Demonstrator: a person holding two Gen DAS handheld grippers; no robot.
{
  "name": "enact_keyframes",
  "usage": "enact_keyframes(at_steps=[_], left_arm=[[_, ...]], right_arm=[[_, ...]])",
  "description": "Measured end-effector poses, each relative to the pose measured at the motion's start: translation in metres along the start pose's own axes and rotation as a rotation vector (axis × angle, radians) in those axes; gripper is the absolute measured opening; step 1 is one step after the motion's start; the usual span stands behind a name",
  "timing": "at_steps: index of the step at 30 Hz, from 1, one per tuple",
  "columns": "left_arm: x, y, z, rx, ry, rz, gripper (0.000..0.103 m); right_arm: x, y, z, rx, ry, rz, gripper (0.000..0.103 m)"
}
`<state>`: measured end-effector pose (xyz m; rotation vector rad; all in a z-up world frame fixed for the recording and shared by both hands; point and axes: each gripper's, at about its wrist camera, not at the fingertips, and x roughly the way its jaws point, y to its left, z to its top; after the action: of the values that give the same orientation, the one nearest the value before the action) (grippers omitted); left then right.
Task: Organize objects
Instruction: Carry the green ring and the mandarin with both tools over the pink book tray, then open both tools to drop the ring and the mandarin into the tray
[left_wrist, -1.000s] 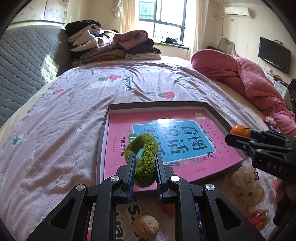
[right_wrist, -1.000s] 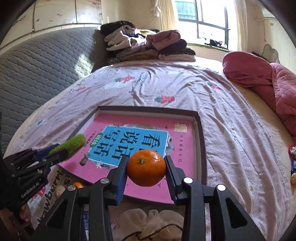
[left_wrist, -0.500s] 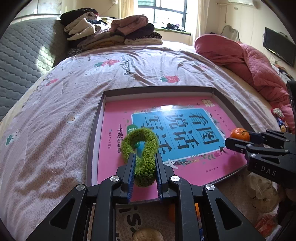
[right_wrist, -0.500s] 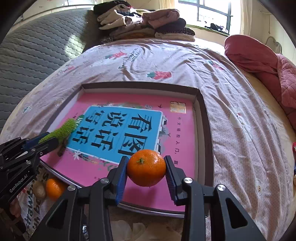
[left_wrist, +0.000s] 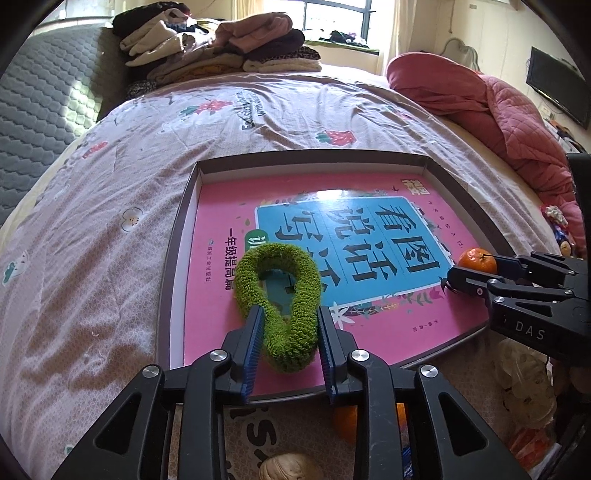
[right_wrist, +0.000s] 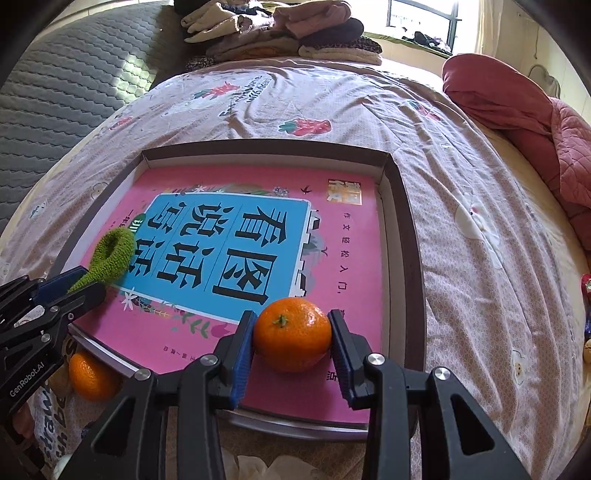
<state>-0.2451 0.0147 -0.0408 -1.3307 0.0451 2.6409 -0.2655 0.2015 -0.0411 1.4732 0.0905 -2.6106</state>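
A shallow brown tray (left_wrist: 177, 236) lies on the bed with a pink and blue book (left_wrist: 369, 236) inside. My left gripper (left_wrist: 290, 325) is shut on a green knitted ring (left_wrist: 280, 288) whose far end rests on the book's near left part. My right gripper (right_wrist: 291, 332) is shut on an orange tangerine (right_wrist: 291, 334) low over the book's near right corner. The tray (right_wrist: 402, 206), the book (right_wrist: 229, 240) and the green ring (right_wrist: 110, 254) also show in the right wrist view. The tangerine (left_wrist: 477, 260) and right gripper (left_wrist: 476, 275) show in the left wrist view.
A second tangerine (right_wrist: 90, 374) and a walnut (left_wrist: 286, 467) lie in front of the tray. A pink quilt (left_wrist: 491, 110) lies at the right, folded clothes (left_wrist: 221, 48) at the head of the bed. Small items (left_wrist: 557, 229) lie at the right edge.
Both grippers have moved forward and down over the tray. The green ring now touches the book, and the tangerine sits low over the book's near right corner.
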Motion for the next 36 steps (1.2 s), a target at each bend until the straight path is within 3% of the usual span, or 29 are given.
enact_keyframes(at_steps=[6, 12, 19, 32, 36], left_arm=[[-0.002, 0.002, -0.001, -0.007, 0.010, 0.022, 0.043], [-0.012, 0.005, -0.001, -0.026, -0.007, 0.009, 0.050], [-0.026, 0.009, 0.002, -0.054, -0.033, 0.001, 0.055], [-0.084, 0.006, 0.002, -0.064, -0.134, -0.017, 0.070], [-0.103, 0.002, -0.002, -0.065, -0.160, -0.029, 0.074]], right_arm=[[-0.004, -0.001, 0.001, 0.007, 0.002, -0.013, 0.040], [-0.019, -0.006, 0.003, 0.024, -0.032, -0.015, 0.047], [-0.033, -0.007, 0.006, 0.025, -0.057, -0.019, 0.048], [-0.084, 0.004, 0.003, 0.011, -0.144, -0.002, 0.049], [-0.105, 0.010, -0.001, -0.004, -0.185, 0.006, 0.056]])
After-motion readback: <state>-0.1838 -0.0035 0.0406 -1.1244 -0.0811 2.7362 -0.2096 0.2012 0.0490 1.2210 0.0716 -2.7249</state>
